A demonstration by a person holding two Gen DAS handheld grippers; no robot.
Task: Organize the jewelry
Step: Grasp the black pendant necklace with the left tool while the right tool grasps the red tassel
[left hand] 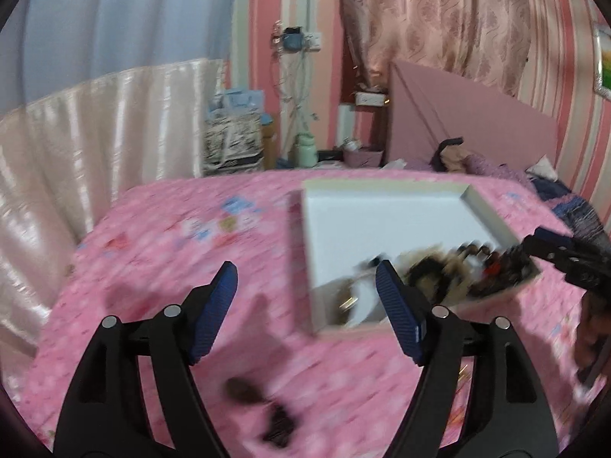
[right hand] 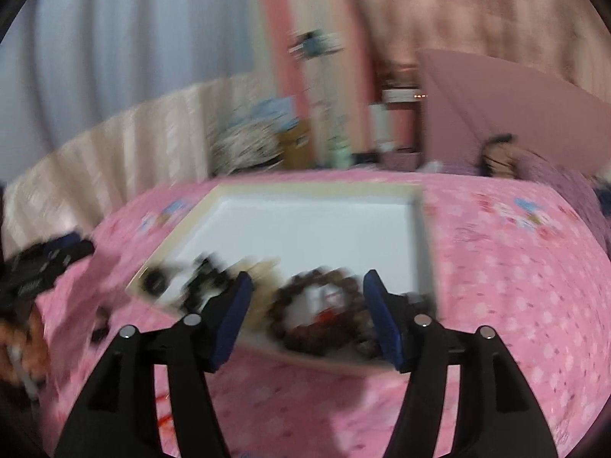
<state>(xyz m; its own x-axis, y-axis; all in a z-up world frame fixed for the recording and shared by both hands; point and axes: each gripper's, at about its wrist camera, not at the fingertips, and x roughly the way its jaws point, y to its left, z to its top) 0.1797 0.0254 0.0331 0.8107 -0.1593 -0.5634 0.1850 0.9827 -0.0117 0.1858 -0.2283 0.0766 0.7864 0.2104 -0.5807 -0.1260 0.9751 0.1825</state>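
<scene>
A tray (left hand: pixel 385 206) lies on the bed (left hand: pixel 172 252) at centre right of the left wrist frame — jewelry (left hand: pixel 458 271) heaped in its lower right corner, a loose piece (left hand: pixel 263 408) on the bed at lower centre, a headboard (left hand: pixel 469 129) behind.

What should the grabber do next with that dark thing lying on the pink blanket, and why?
Probably lower the left gripper onto the dark piece lying on the pink bedspread just beneath it. Its jaws are open and empty, and that piece sits outside the white box, where the other jewelry is already gathered. The blur hides what it is.
</scene>
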